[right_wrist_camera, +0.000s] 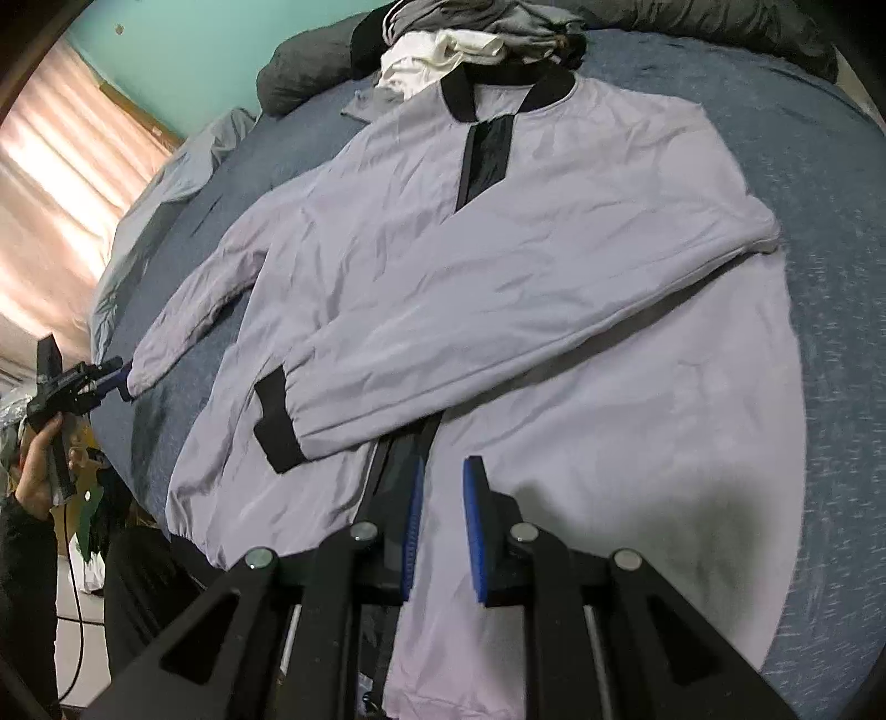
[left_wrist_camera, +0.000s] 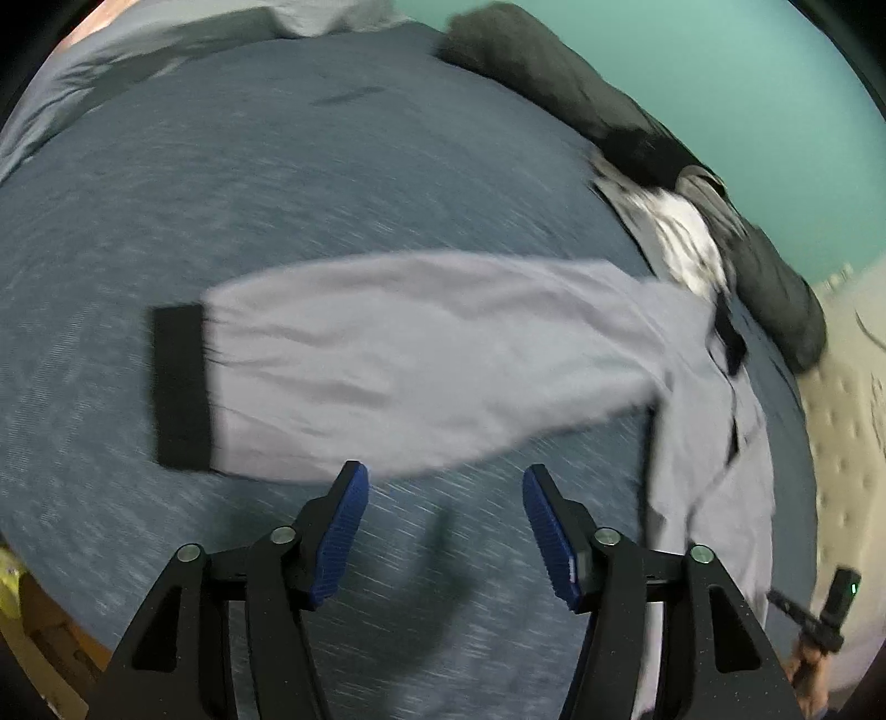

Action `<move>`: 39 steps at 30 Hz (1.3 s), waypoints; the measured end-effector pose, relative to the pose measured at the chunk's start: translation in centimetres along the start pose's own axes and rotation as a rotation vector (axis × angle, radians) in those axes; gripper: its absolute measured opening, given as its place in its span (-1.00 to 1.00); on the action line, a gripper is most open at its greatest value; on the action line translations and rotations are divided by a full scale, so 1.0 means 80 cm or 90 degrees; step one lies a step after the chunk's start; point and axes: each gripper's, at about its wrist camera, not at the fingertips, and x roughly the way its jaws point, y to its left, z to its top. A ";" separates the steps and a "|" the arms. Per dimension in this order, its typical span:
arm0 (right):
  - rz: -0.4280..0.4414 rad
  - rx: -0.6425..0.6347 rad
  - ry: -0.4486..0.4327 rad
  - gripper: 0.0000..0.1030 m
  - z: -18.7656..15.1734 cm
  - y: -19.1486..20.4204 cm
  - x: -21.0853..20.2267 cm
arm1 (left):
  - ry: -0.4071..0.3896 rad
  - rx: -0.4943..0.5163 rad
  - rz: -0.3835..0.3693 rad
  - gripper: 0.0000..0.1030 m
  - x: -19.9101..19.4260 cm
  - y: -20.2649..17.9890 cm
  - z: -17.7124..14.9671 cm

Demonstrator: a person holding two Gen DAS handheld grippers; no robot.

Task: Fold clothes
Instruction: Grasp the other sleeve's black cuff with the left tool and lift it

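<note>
A blue-grey bed cover [right_wrist_camera: 830,232] fills most of both views, and a pale lilac jacket [right_wrist_camera: 554,232] with black trim lies spread flat on it, front side up, its black collar [right_wrist_camera: 498,83] at the far end and its hem at the near edge of the bed. One sleeve [right_wrist_camera: 498,354] is folded across the chest, running from the right shoulder toward the left, and its black cuff [right_wrist_camera: 274,421] rests on the left front panel. The other sleeve [left_wrist_camera: 421,360] stretches out to the left over the bed cover, its black cuff [left_wrist_camera: 180,387] at the left end in the left wrist view. At the far edge of the bed sits a heap of dark, grey and white clothes [right_wrist_camera: 470,33], touching the collar, with a dark pillow [right_wrist_camera: 310,72] just left of it. The left gripper [left_wrist_camera: 446,490] hovers at the near edge of the outstretched sleeve, its blue pads spread wide with nothing between them. The right gripper [right_wrist_camera: 443,476] hangs over the zip near the hem, its pads a narrow gap apart and holding no cloth.
</note>
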 end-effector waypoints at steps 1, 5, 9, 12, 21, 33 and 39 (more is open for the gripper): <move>0.002 0.003 -0.003 -0.72 0.000 -0.001 0.000 | -0.005 -0.009 0.007 0.34 -0.001 0.011 0.005; 0.010 0.006 -0.007 -0.72 0.003 -0.001 0.002 | -0.013 -0.044 0.041 0.35 -0.003 0.054 0.020; 0.015 -0.006 -0.005 -0.72 0.004 0.004 0.005 | -0.014 -0.070 0.066 0.35 0.001 0.084 0.027; 0.017 -0.007 -0.005 -0.72 0.008 0.006 0.009 | -0.022 -0.077 0.103 0.45 0.005 0.099 0.031; 0.015 -0.012 -0.007 -0.72 0.017 0.008 0.013 | -0.028 -0.080 0.095 0.45 0.028 0.111 0.027; 0.019 0.011 -0.017 -0.72 0.017 -0.006 0.010 | -0.072 -0.044 0.076 -0.66 0.008 0.093 0.027; 0.027 0.016 -0.019 -0.72 0.014 -0.009 0.011 | -0.103 0.003 0.043 -0.75 -0.033 0.057 0.034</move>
